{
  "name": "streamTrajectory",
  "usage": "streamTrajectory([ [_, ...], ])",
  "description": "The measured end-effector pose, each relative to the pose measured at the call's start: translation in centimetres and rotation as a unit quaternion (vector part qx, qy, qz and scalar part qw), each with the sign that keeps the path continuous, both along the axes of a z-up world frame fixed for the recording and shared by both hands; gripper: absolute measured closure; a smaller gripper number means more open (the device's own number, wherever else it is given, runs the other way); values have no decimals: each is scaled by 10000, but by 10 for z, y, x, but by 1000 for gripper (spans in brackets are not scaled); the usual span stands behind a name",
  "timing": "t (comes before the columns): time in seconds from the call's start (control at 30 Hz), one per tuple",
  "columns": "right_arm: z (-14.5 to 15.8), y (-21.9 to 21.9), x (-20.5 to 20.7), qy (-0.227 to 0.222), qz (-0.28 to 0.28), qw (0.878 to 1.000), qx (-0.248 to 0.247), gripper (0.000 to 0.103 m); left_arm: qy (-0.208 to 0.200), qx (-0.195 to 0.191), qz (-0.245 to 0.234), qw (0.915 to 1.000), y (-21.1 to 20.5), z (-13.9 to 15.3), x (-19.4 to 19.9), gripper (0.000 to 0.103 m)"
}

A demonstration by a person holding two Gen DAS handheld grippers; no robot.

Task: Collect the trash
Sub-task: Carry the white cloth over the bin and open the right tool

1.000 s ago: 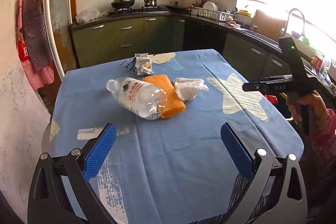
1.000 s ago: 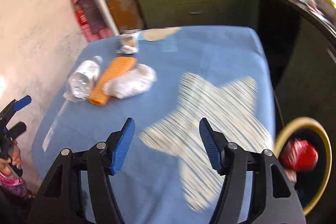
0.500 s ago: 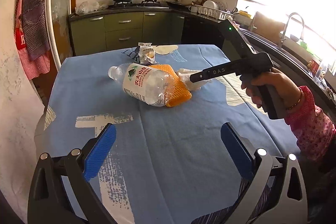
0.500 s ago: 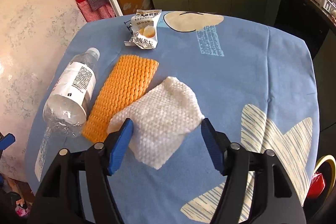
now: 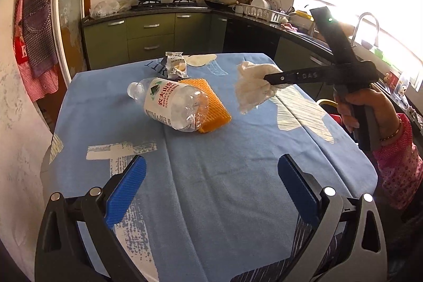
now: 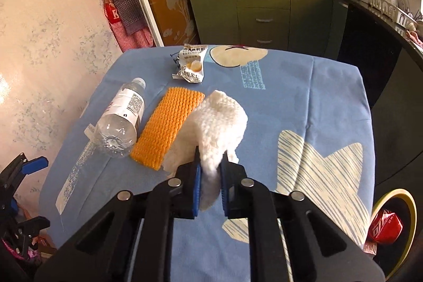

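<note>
On the left of the blue table (image 6: pixel 330 86) lies the bottle (image 6: pixel 120 120), with the orange cloth (image 6: pixel 169 126) beside it and the wrapper (image 6: pixel 191 65) beyond. The left gripper (image 5: pixel 208 186) hovers wide open and empty near the front edge. To the right, the right gripper (image 6: pixel 210 183) has just closed its jaws on the white tissue (image 6: pixel 219 123), now lifted off the table. Next, probably, comes the bin (image 6: pixel 396 226) at lower right, which already holds red trash.

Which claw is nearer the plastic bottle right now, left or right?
Right. The right claw, shut on the white cloth, hangs just past the orange mat beside the bottle. The left claw stands open near the table's front edge, farther back.
</note>
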State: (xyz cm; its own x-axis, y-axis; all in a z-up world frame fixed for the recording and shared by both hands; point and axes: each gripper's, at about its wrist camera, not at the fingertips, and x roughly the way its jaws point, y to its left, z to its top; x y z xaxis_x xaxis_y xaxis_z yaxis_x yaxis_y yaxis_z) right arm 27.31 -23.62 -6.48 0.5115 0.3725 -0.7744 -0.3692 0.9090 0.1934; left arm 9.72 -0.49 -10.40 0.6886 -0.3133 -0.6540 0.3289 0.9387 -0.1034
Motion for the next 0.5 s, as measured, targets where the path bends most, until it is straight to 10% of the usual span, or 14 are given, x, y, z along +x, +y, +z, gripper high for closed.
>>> streamTrajectory([
  [0.5,39,-153,-93,-513,-1776,9826,-177,91,14,24,-214,9998,-20,0,-1,5],
])
